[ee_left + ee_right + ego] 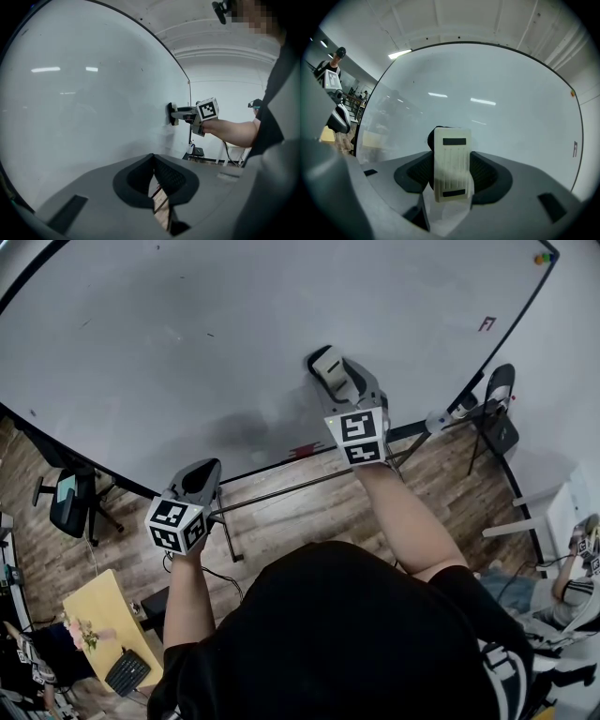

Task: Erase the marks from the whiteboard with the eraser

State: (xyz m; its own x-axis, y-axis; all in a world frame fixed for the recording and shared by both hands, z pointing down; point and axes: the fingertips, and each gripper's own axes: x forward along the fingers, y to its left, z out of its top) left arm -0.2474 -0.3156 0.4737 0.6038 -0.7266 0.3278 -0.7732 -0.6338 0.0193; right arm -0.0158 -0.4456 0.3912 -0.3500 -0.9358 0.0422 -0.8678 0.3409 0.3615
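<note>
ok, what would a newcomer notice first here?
The huge whiteboard filling the head view's top, nearly clean, with a small red mark at right. The right tongs press a white eraser against it; the left tongs hang shut and empty by its lower edge.

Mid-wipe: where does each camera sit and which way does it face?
Head view: on the head, looking steeply down the whiteboard to the floor; shows both forearms, left gripper, right gripper.
Left gripper view: on that gripper, along its shut, empty jaws beside the board; shows the right forearm.
Right gripper view: on that gripper, facing the board head-on past the clamped eraser.
Shared: the first two both show the right gripper holding the eraser at the board.
</note>
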